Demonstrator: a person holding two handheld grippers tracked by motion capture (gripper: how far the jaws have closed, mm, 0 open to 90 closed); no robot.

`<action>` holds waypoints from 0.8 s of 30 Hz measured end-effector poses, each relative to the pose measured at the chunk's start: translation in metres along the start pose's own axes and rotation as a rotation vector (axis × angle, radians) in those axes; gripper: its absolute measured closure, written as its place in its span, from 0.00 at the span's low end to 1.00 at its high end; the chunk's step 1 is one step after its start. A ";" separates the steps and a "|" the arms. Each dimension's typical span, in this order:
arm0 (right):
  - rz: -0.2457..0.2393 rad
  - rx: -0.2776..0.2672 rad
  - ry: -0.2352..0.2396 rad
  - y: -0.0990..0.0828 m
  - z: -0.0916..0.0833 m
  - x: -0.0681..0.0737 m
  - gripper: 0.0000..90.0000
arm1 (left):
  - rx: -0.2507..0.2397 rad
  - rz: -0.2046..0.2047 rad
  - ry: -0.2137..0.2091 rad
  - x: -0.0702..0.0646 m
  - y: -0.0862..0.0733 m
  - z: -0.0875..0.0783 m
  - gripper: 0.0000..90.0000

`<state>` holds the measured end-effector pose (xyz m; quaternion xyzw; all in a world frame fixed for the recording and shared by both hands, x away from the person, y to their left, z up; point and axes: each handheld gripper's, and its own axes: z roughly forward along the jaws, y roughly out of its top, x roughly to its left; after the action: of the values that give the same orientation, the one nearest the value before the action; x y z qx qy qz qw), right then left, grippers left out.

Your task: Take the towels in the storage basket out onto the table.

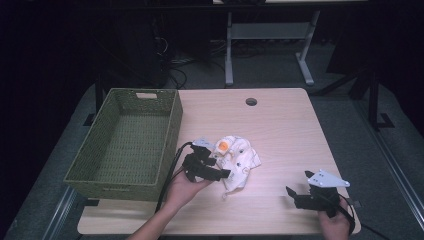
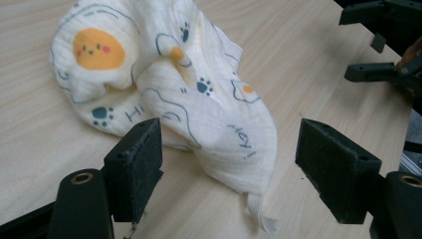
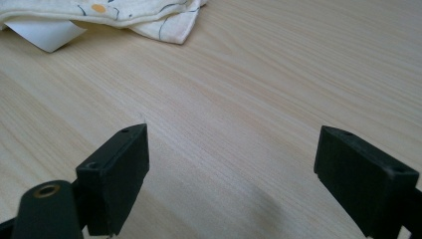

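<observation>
The crumpled cream muslin cloth with egg and paw prints (image 2: 164, 89) lies mid-table just ahead of the left gripper (image 2: 229, 164), jaws spread around its near corner, seemingly untouched, while the spread, empty right gripper (image 1: 300, 192) sits well apart.

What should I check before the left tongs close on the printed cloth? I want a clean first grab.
1. Left tongs open: ok, pads stand wide apart.
2. Printed cloth between the pads: ok, its lower corner lies in the gap, not yet pinched.
3. Cloth free of other things: ok, it lies crumpled on the bare wooden table.
4. Right tongs out of the way: ok, open over bare wood, apart from the cloth.
5. Green woven basket ready to receive: ok, looks empty, beside the cloth.
6. Single layer caught: cannot tell.
</observation>
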<state>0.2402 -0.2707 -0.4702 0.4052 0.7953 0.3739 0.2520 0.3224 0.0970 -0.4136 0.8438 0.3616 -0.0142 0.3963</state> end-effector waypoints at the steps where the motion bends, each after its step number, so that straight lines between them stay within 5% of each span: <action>1: 0.000 0.001 0.000 0.000 0.000 0.000 0.15 | -0.003 -0.001 -0.002 -0.001 -0.003 0.000 0.29; 24: -0.004 0.006 -0.001 0.000 0.001 0.001 0.15 | -0.024 0.012 -0.013 -0.009 -0.041 -0.013 0.28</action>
<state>0.2402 -0.2699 -0.4712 0.4045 0.7971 0.3710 0.2518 0.2869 0.1185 -0.4290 0.8410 0.3540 -0.0127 0.4090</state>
